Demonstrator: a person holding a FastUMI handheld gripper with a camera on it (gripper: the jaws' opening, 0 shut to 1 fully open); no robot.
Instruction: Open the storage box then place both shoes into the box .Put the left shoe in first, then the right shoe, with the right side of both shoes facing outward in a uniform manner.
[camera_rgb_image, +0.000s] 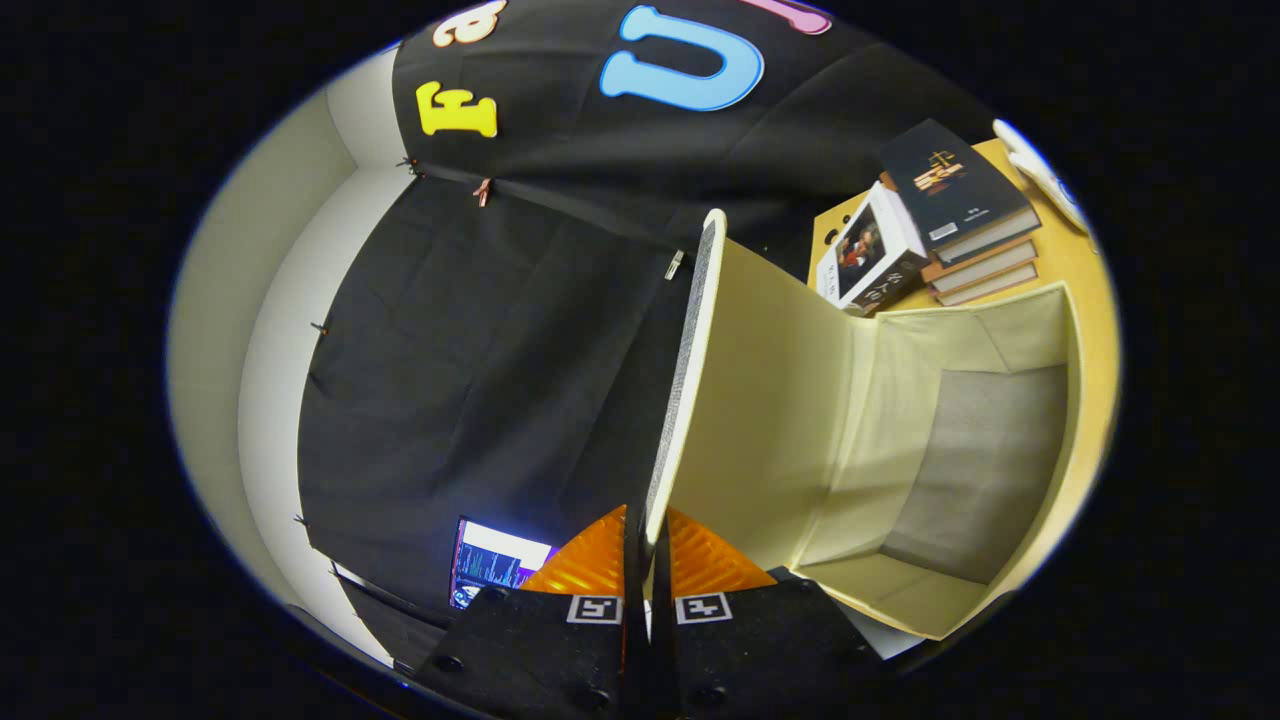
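Note:
My gripper is shut on the edge of the storage box's lid, both fingers pinching the thin panel between them. The lid stands swung up, its pale cream inside face turned toward the box. The storage box is a cream fabric box, open, with a grey bottom panel and nothing visible inside. The whole view is rolled sideways, so the box and table appear tipped. A white object, possibly a shoe, peeks in at the table's far end beyond the books; too little shows to be sure.
A stack of books lies on the wooden table just beyond the box, one book leaning at its side. A lit screen glows low beside the fingers. A pale wall borders the black cloth.

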